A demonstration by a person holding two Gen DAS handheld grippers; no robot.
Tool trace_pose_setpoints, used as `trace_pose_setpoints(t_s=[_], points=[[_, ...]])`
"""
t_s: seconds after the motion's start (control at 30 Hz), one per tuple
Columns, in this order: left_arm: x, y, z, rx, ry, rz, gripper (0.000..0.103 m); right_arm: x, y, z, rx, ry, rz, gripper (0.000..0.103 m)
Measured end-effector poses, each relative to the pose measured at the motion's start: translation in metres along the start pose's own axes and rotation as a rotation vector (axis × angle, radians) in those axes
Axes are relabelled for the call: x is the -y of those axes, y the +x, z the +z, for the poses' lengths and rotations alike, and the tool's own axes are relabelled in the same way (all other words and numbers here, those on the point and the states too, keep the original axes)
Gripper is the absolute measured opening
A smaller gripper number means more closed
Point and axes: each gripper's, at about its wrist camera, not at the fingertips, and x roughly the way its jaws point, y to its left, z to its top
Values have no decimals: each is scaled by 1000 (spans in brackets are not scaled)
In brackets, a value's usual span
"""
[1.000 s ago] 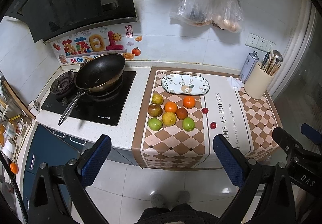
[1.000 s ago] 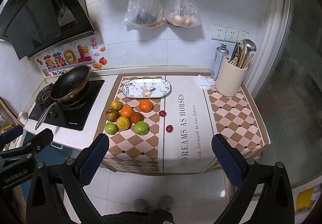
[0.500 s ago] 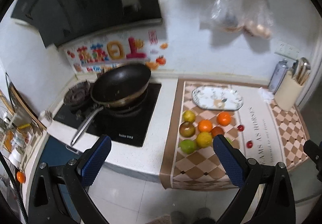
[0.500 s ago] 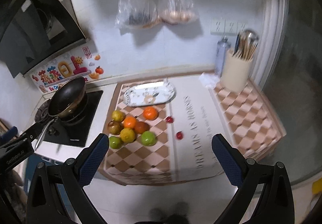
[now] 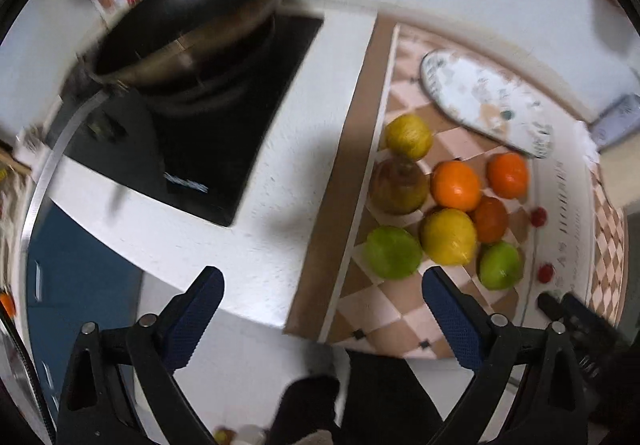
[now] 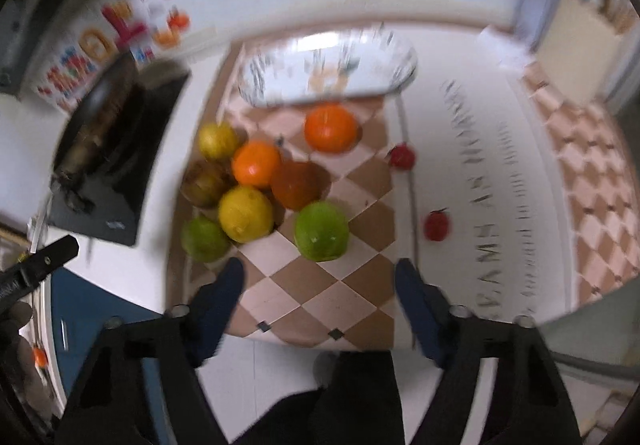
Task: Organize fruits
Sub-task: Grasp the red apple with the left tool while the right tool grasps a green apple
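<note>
Nothing looks sorted yet: the cluster of round green, yellow and orange fruits (image 6: 264, 181) sits on the checkered mat at 6 o'clock from the bare patterned oval plate (image 6: 328, 73), with the left gripper (image 5: 320, 313) and right gripper (image 6: 320, 297) both spread wide, holding nothing.

Black angular frames with silver screws, tipped by blue textured finger pads (image 5: 452, 319); dark trousers below.

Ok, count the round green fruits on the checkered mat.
2. One round green fruit sits nearest the right gripper; the other round green fruit lies at the cluster's near-left corner, beside the yellow fruit. None seems hidden.
</note>
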Motion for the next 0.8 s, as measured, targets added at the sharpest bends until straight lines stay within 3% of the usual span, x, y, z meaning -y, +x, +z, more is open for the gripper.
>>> trace_pose_setpoints(t_s=[0.17, 0.4, 0.47, 0.5, 0.57, 0.8], points=[[23, 57, 39, -125, -28, -48, 92, 14, 72, 21, -141, -15, 24, 74], [69, 114, 69, -244, 86, -40, 92, 16, 112, 42, -261, -40, 101, 74], [75, 124, 70, -261, 108, -37, 89, 11, 117, 45, -284, -66, 107, 74], [77, 129, 69, -271, 114, -37, 77, 8, 118, 46, -294, -77, 109, 74], [78, 134, 68, -282, 111, -72, 65, 3, 123, 49, -310, -98, 111, 74], [86, 144, 67, -275, 152, -50, 65, -1, 124, 49, -337, -108, 136, 71]])
